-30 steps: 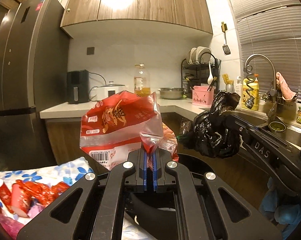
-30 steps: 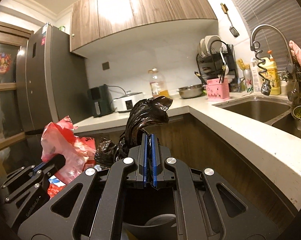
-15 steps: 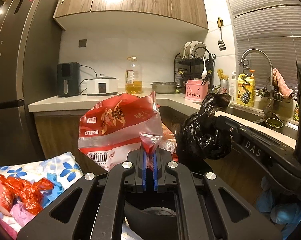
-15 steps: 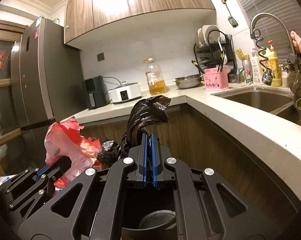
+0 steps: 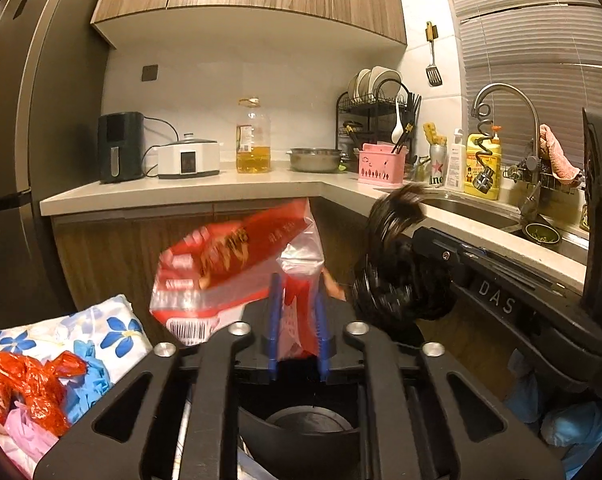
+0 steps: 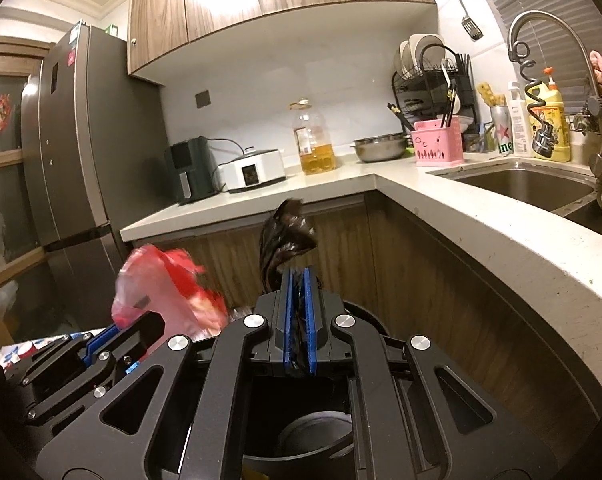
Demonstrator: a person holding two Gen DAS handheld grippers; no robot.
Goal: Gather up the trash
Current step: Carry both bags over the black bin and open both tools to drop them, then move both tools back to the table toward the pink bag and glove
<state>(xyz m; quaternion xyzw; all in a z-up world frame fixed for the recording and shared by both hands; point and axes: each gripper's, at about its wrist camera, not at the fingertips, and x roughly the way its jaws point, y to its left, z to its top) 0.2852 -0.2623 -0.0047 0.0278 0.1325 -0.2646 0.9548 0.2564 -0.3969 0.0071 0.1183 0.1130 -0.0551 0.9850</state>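
1. Left wrist view: sits just behind its own jaws, looks forward and slightly down along them; worktop point(image 5: 181, 196) and sink corner lie beyond the jaws.
2. Right wrist view: same mounting, faces the same kitchen corner, sink point(image 6: 521, 184) right of the jaws.
3. Shared: worktop, oil bottle point(image 5: 253, 140), dish rack point(image 6: 433, 76), faucet; each view catches the other gripper at its edge.

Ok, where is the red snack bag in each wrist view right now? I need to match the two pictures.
Left wrist view: the red snack bag fills the centre, its clear corner between the opening jaws of the left gripper.
Right wrist view: it sits lower left, above the left gripper.
Shared landmark: the oil bottle on the counter behind.
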